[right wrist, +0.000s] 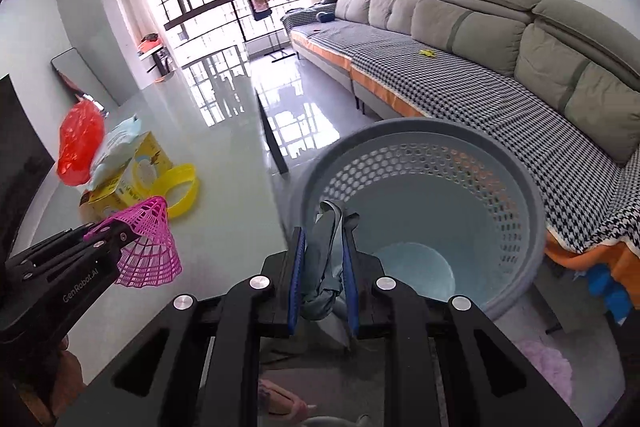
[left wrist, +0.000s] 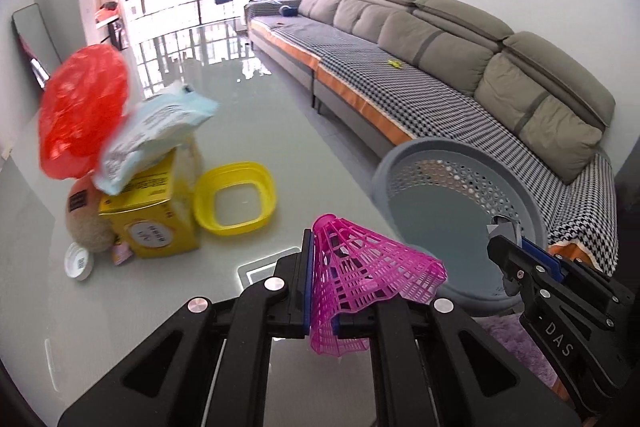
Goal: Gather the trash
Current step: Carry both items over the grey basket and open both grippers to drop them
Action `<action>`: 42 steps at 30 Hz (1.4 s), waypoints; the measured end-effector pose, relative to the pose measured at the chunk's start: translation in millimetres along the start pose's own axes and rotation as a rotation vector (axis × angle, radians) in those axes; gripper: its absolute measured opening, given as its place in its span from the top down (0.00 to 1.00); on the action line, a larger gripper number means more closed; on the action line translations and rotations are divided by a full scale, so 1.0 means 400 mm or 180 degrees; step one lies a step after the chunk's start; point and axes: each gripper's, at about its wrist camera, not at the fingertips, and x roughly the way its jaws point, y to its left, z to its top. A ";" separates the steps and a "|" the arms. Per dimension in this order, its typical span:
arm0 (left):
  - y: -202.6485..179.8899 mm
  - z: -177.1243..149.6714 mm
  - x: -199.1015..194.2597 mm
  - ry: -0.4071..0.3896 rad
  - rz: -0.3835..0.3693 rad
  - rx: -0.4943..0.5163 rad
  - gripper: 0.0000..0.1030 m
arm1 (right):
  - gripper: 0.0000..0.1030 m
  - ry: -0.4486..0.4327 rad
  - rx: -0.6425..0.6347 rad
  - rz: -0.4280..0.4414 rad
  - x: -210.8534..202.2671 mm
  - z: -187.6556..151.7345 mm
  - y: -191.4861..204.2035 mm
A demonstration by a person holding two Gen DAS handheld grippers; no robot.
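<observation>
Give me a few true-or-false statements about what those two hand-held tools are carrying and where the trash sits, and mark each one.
1. The left tool grips a pink plastic shuttlecock. True.
2. The right tool is open and carries nothing. False: it is shut on a crumpled grey wrapper.
3. The grey perforated basket is packed with trash. False: its inside looks empty.
4. A yellow box on the table has a pale blue packet lying on top of it. True.
5. The red plastic bag lies on the sofa. False: it is on the table with the other trash.
</observation>
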 end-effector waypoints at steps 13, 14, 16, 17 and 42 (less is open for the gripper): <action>-0.252 0.074 0.208 0.0352 -0.0250 0.0247 0.93 | 0.83 0.0095 0.0212 -0.0276 0.084 0.037 -0.216; -0.256 0.066 0.216 0.0373 -0.0249 0.0262 0.93 | 0.83 0.0100 0.0216 -0.0271 0.093 0.042 -0.222; -0.270 0.060 0.235 0.0417 -0.0245 0.0301 0.93 | 0.83 0.0116 0.0223 -0.0260 0.110 0.048 -0.243; -0.271 0.058 0.242 0.0443 -0.0246 0.0316 0.93 | 0.83 0.0124 0.0228 -0.0256 0.118 0.049 -0.250; -0.255 0.048 0.267 0.0478 -0.0147 0.0320 0.38 | 0.57 0.0191 0.0350 -0.0232 0.181 0.058 -0.305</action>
